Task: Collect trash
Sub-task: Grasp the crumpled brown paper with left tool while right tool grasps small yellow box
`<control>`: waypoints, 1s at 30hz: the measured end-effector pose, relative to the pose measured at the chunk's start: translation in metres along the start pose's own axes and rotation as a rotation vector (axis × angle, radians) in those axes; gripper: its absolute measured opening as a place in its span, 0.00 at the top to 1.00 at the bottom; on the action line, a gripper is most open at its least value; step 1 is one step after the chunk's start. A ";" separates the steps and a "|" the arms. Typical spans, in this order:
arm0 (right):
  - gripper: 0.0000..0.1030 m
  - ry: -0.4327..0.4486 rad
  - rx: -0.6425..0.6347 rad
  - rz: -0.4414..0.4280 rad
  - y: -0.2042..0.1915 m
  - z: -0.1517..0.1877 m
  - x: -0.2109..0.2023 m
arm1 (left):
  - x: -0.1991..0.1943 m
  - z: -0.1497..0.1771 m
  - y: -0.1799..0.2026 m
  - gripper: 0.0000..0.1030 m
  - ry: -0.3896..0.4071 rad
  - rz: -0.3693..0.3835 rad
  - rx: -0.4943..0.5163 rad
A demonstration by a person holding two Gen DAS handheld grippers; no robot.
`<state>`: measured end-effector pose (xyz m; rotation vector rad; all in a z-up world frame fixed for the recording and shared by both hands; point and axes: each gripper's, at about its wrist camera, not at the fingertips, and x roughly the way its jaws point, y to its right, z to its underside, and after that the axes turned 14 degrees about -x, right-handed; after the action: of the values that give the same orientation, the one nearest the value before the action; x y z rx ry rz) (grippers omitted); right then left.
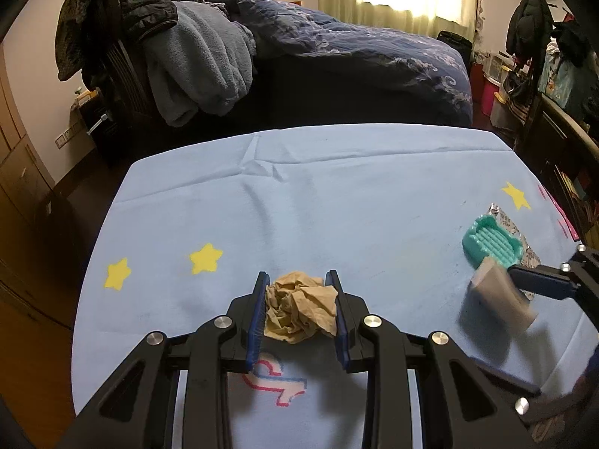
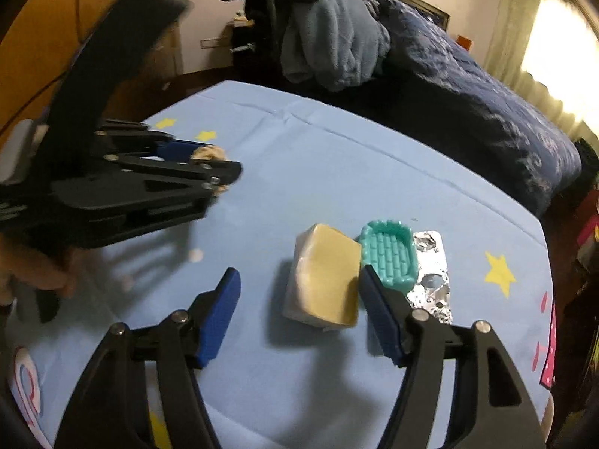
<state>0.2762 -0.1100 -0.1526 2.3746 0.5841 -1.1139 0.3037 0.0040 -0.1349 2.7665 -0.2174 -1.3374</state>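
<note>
Our left claw [image 1: 299, 301] is clamped on a crumpled brown paper wad [image 1: 299, 312], which sits between its blue pads [image 1: 258, 314] low over the near middle of the counter [image 1: 337, 194]. Our right claw [image 2: 297, 312] stands agape, its pads to either side of a yellow sponge [image 2: 325, 280]; the right pad [image 2: 378, 314] lies just beside the sponge's edge, the left pad [image 2: 219, 318] well apart from it, and we cannot tell whether the sponge rests on the cloth or is lifted. Touching the sponge's far right corner is a teal soap dish [image 2: 389, 254], and just right of that lies a foil blister pack [image 2: 432, 273]. The counter wears a light blue cloth with yellow stars [image 1: 205, 258]. Beyond its far edge stands a bed [image 1: 374, 60] with a dark blue quilt, and a grey fleece [image 1: 202, 63] hangs at the far left.
</note>
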 end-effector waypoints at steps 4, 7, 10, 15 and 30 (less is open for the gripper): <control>0.80 0.016 0.057 -0.060 0.012 0.001 0.005 | 0.000 0.001 0.001 0.70 0.003 -0.009 0.007; 0.81 0.030 0.084 -0.111 0.017 0.002 0.003 | 0.000 0.001 0.002 0.70 0.006 -0.018 0.014; 0.81 0.056 0.088 -0.122 0.018 0.009 -0.005 | -0.001 0.003 0.003 0.70 0.012 -0.021 0.021; 0.81 0.096 0.104 -0.145 0.019 0.022 -0.029 | -0.006 0.008 0.003 0.70 0.016 -0.002 0.021; 0.81 0.171 0.222 -0.119 0.049 0.097 -0.111 | -0.081 0.035 0.032 0.70 0.081 0.199 0.068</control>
<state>0.1804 -0.2239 -0.1098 2.6762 0.7002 -1.0815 0.2232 -0.0154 -0.0901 2.7592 -0.5269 -1.1889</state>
